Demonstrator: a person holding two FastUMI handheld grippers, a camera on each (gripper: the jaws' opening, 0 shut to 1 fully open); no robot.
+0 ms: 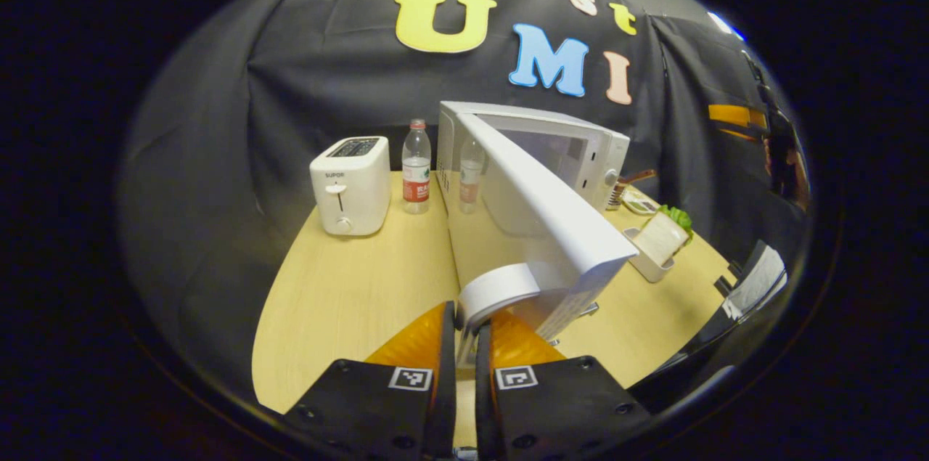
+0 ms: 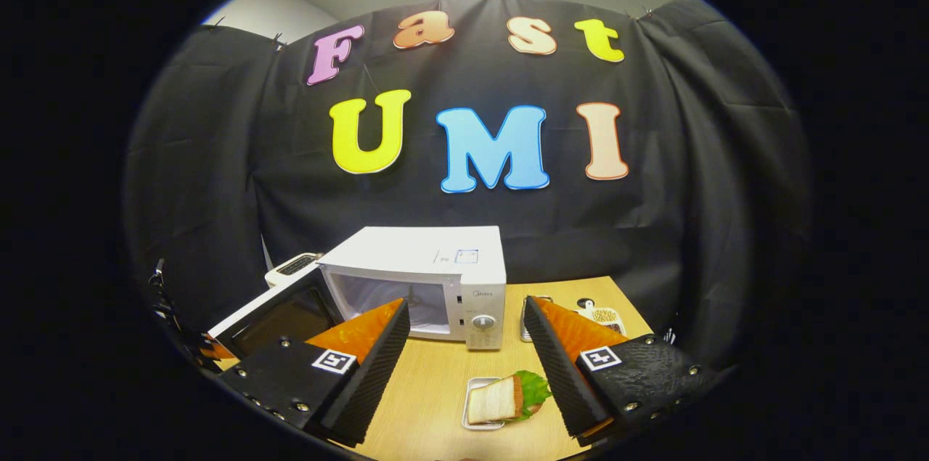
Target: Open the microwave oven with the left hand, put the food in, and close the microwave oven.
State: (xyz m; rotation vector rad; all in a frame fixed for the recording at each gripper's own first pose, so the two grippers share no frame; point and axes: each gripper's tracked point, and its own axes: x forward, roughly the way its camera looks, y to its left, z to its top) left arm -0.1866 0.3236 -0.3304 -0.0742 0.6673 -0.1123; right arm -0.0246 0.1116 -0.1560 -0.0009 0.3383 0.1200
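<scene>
- Closest to the lens in the left gripper view, the left gripper (image 1: 465,334) has its fingers (image 1: 444,345) drawn almost together, both pressing on the thin lower end of the white door handle (image 1: 497,290).
- That handle belongs to the microwave door (image 1: 541,210), which stands swung out toward the camera, its edge running from the oven body down to the fingers.
- Behind the door sits the white microwave oven (image 1: 580,145) on the wooden desk (image 1: 348,287); its cavity is open.
- In the right gripper view, the right gripper (image 2: 464,359) has its fingers (image 2: 381,356) spread wide apart, holding and touching nothing.
- Between those fingers and a little beyond them lies the food (image 2: 504,397): a sandwich with a green leaf, in a small tray (image 2: 472,403) on the desk, nearer the right-hand finger.
- The tray sits in front of the microwave oven's control panel, apart from it, outside the open cavity.
- The left gripper view shows the same food (image 1: 664,232) to the right of the door.
- A white toaster (image 1: 350,185) stands left of the oven with small lettering on its front, too small to be sure of.
- A water bottle (image 1: 416,167) with a red label stands between toaster and oven; the label's writing is illegible.
- The oven's front carries a small mark above its knob (image 2: 483,321), also unreadable.
</scene>
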